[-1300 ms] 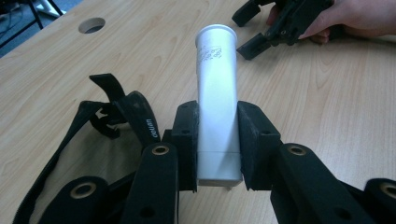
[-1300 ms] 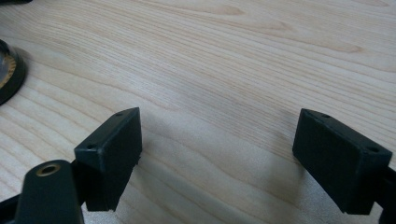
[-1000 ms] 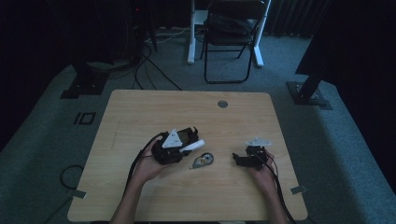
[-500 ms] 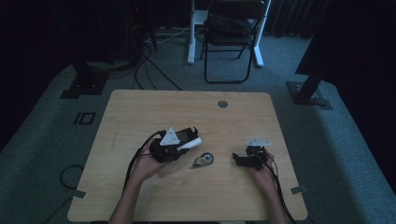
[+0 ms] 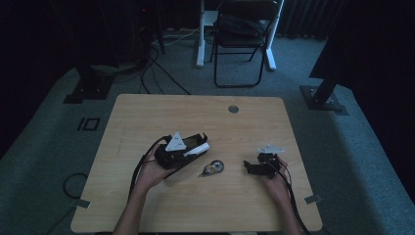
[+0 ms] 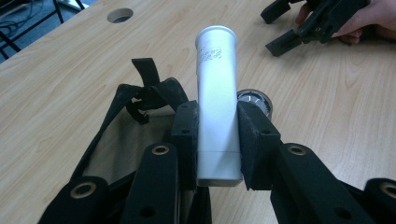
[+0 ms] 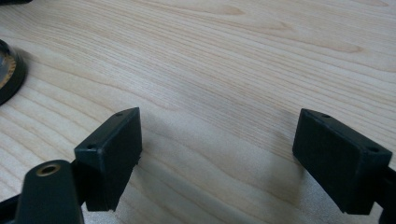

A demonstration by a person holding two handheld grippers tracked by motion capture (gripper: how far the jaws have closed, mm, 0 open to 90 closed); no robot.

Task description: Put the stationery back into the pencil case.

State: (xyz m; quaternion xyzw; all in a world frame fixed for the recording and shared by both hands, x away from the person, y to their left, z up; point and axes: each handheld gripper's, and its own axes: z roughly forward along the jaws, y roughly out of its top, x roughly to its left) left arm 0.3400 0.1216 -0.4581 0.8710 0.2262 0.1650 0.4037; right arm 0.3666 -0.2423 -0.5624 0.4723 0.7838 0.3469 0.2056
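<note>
Tube [image 6: 215, 98] sits clenched in our left tool [image 6: 217, 140], held over the black pouch [image 6: 140, 116] at the desk's [image 5: 147, 112] near left. We grip only its lower end, so it could tilt or slip short of the pouch. Its small print is unreadable. Farther right, our right tool [image 7: 217, 154] rests released.

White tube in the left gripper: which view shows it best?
The left gripper view: the white tube runs up the middle, clamped between the two black fingers, its rim and faint print visible. The high view shows it as a small white bar sticking out of the left gripper.
</note>
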